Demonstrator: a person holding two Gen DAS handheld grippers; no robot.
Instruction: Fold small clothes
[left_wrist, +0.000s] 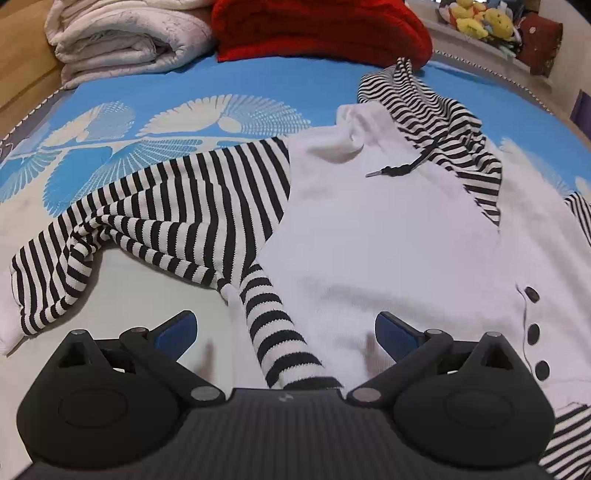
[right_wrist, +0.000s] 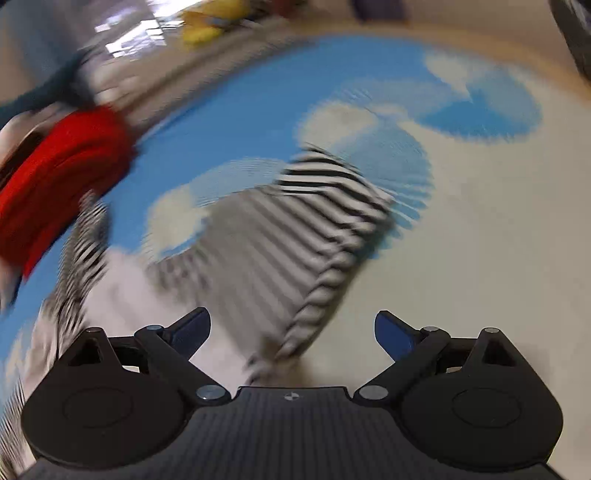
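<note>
While the hoodie (left_wrist: 388, 229) lies spread on the bed (left_wrist: 221, 85), below the red blanket (left_wrist: 317, 29), the left hand-held gripper (left_wrist: 286, 334) gapes wide over its striped cuff, gripping nothing. The right hand-held gripper (right_wrist: 291, 332), jaws wide and empty, hangs above the hoodie's striped sleeve (right_wrist: 295, 240), blurred.

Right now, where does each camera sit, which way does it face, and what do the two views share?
Left wrist: on the left gripper, angled down at the white top, its striped sleeve and hood; both open fingers show.
Right wrist: on the right gripper, angled down, blurred, at another striped sleeve; open fingers show.
Shared: the blue patterned bedspread, the red blanket, the yellow toys.
</note>
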